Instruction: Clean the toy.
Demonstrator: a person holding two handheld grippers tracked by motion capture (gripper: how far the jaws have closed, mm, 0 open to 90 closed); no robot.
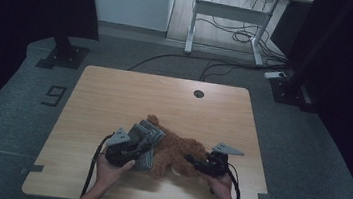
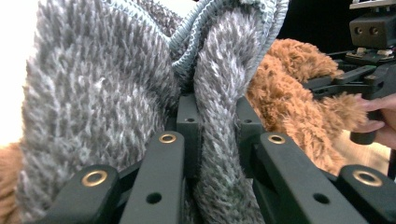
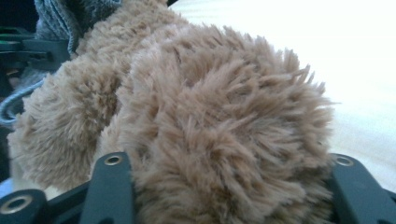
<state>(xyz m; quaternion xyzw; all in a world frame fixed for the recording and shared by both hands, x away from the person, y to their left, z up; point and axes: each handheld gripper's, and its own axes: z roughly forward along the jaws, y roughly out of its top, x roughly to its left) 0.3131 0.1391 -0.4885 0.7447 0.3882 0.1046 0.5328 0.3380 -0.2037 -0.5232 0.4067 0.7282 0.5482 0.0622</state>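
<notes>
**Brown plush toy and grey knit cloth, gripped from both sides**

Lying on its side near the middle of the table's near half: a brown plush toy [image 1: 174, 152], shaggy, stretched from far-left to near-right. Draped over its left end: a grey fuzzy knit cloth [image 1: 143, 141] with a ribbed light-blue hem, bunched in folds. Touching each other, cloth over fur.

At the left of the toy: the left gripper [image 1: 125, 155], held in the left hand [image 1: 110, 168], pinching a thick fold of the grey cloth. Seen close in the left gripper view: the fold [image 2: 219, 140] squeezed upright between the two black jaws, pads pressed into the pile on both sides, brown fur [image 2: 289, 98] just to the right behind it.

At the right of the toy: the right gripper [image 1: 196, 163], held in the right hand [image 1: 222, 184], reaching left into the fur. In the right gripper view: a rounded tuft of the toy [image 3: 224, 140] bulging between the jaws, fur spilling over both; jaws drawn in on it, fingertips buried in the pile.

Around: pale wooden table [image 1: 115, 92] with a round cable hole [image 1: 199, 93] near its far edge. Beyond, on the grey floor: a white desk frame [image 1: 229, 15] with loose cables [image 1: 184, 60] beneath, and two dark stand bases [image 1: 63, 56] at the far left and far right.
</notes>
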